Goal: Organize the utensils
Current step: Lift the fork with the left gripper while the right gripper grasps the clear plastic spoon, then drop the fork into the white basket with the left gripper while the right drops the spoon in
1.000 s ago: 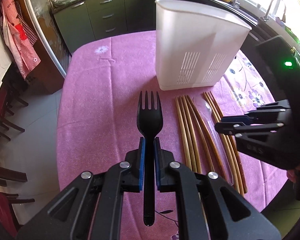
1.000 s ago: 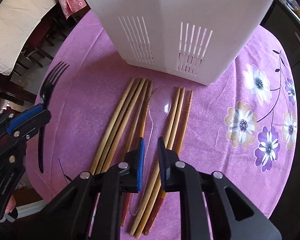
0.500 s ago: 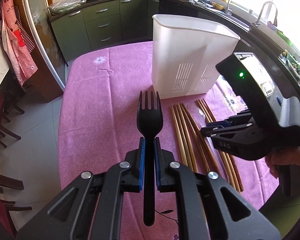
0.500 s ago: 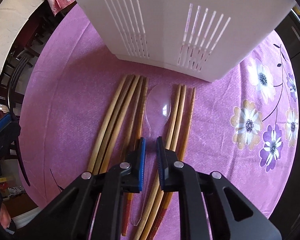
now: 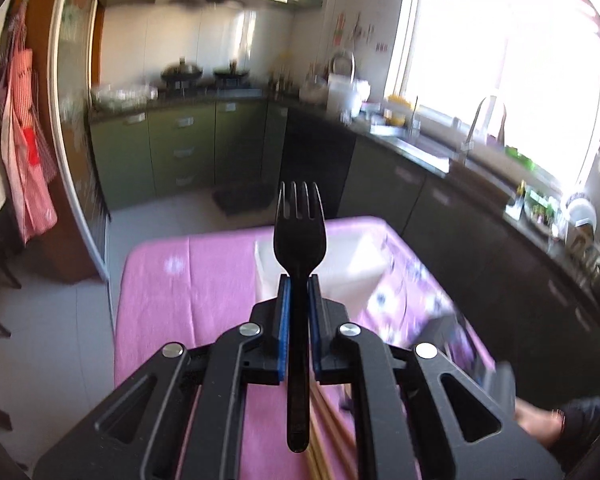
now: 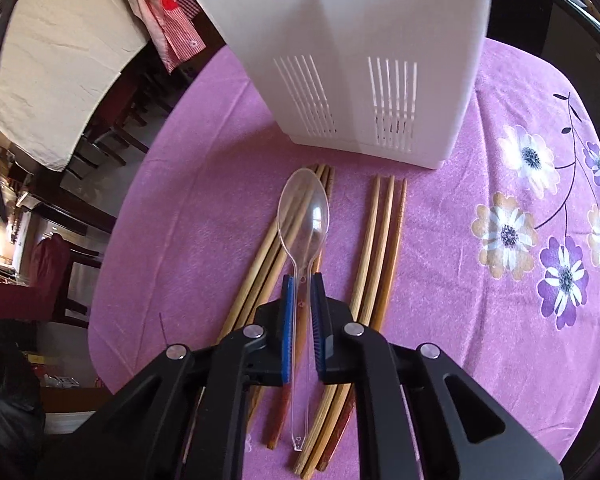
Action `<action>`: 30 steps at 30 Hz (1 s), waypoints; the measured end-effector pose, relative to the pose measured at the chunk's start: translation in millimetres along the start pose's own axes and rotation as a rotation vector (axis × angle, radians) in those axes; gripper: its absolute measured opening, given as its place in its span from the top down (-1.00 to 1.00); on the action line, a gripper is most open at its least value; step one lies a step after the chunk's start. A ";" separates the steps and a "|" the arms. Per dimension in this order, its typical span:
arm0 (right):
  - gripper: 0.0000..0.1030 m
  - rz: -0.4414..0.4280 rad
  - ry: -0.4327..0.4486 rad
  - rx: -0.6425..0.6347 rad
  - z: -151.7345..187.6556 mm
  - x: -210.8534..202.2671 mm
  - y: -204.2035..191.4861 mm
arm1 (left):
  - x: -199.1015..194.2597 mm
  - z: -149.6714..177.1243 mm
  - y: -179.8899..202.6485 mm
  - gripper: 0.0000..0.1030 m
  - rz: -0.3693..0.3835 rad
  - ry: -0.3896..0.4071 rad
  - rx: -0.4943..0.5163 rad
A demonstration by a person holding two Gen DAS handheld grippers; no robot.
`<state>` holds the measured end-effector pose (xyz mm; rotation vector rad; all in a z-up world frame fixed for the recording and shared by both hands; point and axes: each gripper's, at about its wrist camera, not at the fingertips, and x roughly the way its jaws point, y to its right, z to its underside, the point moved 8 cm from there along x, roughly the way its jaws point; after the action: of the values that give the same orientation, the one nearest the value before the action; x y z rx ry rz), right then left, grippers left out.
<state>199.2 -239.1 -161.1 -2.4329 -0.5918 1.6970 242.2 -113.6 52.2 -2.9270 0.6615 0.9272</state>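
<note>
The right tool [image 6: 300, 312] has just closed on the clear spoon [image 6: 304, 216] and now holds it above the chopsticks [image 6: 380, 240] on the tabletop [image 6: 480, 320]. The left tool [image 5: 298, 312], gripping the fork [image 5: 299, 240], has risen, so both utensils look ready for the bin [image 6: 360, 60]. Its inside is hidden or blurred in both views.

Green cabinets [image 5: 180, 152] line the kitchen under a dark counter [image 5: 420, 148]. A bright window [image 5: 500, 52] floods light above the sink tap [image 5: 480, 120]. Grey floor tiles [image 5: 52, 340]; red checked aprons [image 5: 24, 140] hang left.
</note>
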 end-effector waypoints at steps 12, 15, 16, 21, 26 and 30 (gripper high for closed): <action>0.82 -0.062 0.270 -0.015 11.7 -113.3 16.5 | 84.2 -74.4 14.6 0.84 -0.067 0.241 -0.003; 0.82 -0.042 0.354 -0.028 1.8 -141.5 19.8 | 107.4 -65.6 13.2 0.84 -0.081 0.214 0.001; 0.82 -0.036 0.378 -0.032 -10.4 -148.3 23.4 | 112.3 -62.2 11.3 0.84 -0.084 0.202 0.000; 0.82 -0.019 0.502 -0.047 -44.0 -187.4 26.1 | 126.2 -36.9 9.9 0.83 -0.110 0.146 0.021; 0.82 -0.011 0.630 -0.057 -91.1 -222.0 15.7 | 123.5 -22.2 2.0 0.83 -0.117 0.116 0.033; 0.82 0.003 0.732 -0.061 -139.4 -245.2 4.5 | 117.2 -16.3 -1.8 0.82 -0.099 0.103 0.039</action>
<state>256.2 -318.7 103.5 -2.8150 -0.5231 0.6794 338.3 -160.0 1.0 -2.9582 0.5251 0.7511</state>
